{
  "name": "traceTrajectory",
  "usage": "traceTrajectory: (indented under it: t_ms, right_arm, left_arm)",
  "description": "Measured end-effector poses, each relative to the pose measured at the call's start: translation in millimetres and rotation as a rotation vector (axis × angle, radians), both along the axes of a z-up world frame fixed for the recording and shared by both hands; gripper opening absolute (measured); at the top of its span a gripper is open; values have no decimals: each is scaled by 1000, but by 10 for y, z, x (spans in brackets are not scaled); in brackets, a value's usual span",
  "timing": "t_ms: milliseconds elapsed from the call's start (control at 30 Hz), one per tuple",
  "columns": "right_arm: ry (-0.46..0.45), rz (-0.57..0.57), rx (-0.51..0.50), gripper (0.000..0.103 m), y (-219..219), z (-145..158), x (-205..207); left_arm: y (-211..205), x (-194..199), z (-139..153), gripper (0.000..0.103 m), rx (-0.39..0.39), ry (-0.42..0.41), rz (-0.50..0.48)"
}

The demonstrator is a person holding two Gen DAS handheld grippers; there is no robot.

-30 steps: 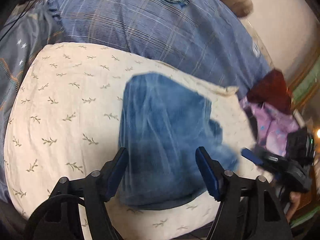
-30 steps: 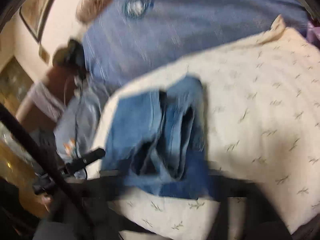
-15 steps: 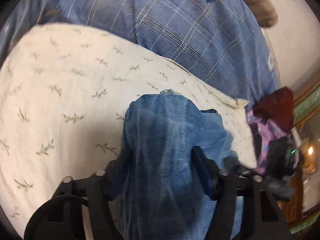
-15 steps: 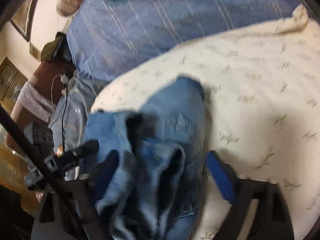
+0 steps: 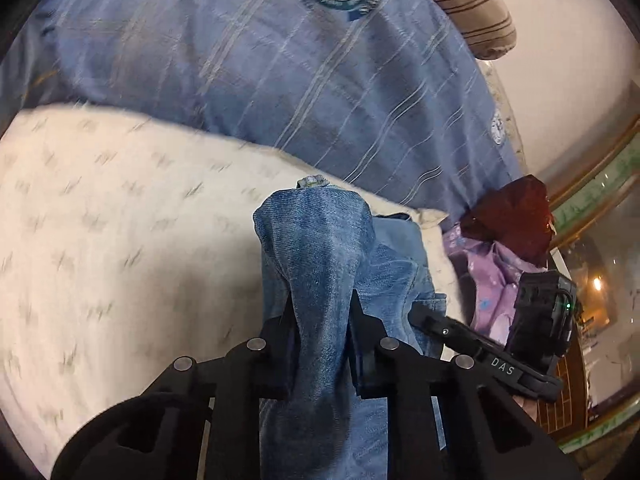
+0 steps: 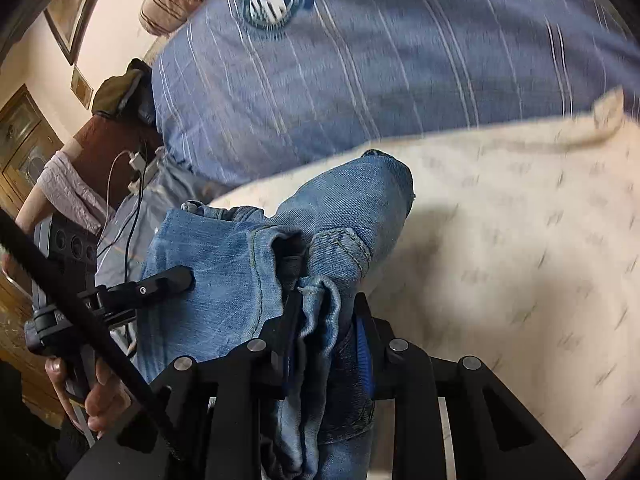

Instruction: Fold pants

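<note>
A home bedroom: bed with blue bedspread [image 5: 280, 80] and bolster [image 5: 468, 8].

Faded, coarse-woven blue denim is seen in the jeans [image 5: 320, 248]. Matt black plastic forms the left gripper [image 5: 320, 312]. The cream bedsheet [image 6: 520, 220] is soft printed cloth.

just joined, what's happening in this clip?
A person is folding jeans on a cream sheet spread over a bed. The left tool and right tool are each shut on a bunch of denim at the near end, which is lifted while the far end rests on the sheet.
</note>
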State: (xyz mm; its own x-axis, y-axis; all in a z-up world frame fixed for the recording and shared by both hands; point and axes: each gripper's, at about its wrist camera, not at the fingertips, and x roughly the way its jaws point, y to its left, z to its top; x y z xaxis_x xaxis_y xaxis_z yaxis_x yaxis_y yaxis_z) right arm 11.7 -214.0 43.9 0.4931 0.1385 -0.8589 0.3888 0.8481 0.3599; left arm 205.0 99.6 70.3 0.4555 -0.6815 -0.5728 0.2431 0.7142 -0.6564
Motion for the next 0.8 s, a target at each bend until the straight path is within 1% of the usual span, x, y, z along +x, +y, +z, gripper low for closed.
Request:
traceTrajectory:
  t_ms: [67,100,200,233,300,333,400,433,500,533,567,600,633,667,700,733,767,800]
  right_arm:
    - [1,3,-37,24,-153,94,139]
    - [-2,-2,-48,24,-232,119,195]
    - [-18,-21,-76,24,-548,121,345]
    - [-31,-37,-76,24,-679,85,365]
    - [-34,-67,-67,24,-860,-46,365]
    - [-23,-87,-54,24,-941,-139,349]
    - [33,-119,-33,24,-1076,-387,347]
    - [59,-122,-30,25,-1118,-513,350]
    - [94,-144,-18,32,-1185,-714,340]
    - [102,-162,7,41,-1228,-765,322]
    - [102,-173,28,44,-1252,-762,306]
    - [92,-195,63,44,-1284,-702,256]
    - [73,-208,83,49,-1299,-627,205]
    - [39,-212,95,65,-1299,-514,148]
    - [9,-216,93,76,-1269,-393,75]
    - [-11,-231,83,89,-1225,-275,-13]
    - [-30,-249,79,89,-1165,-180,-120]
    - [-42,-250,97,89,-1108,-147,-215]
  left_arm:
    - [-103,196,84,18,-3,-20,-9]
    - [-171,343,102,18,-18,-21,-12]
    - [-378,729,72,18,-35,-18,-22]
    - [-469,846,35,18,-26,-27,-31]
    - [-630,1016,-104,19,-1,-30,-50]
    - [-717,1102,-216,19,16,-18,-56]
    - [-866,1256,-477,20,46,26,-57]
    - [-896,1307,-580,21,56,35,-52]
    - [-909,1379,-741,30,60,53,-34]
    - [-899,1381,-742,32,46,64,-24]
    - [-842,1345,-709,36,10,75,-13]
    - [-810,1292,-650,41,0,66,-12]
    - [-778,1243,-573,45,10,50,-8]
    - [-737,1175,-500,53,26,35,-3]
    - [-667,1063,-414,60,28,10,5]
    - [-587,968,-365,63,24,-5,9]
    - [-537,874,-332,66,32,-15,14]
    - [-499,777,-338,67,55,-12,22]
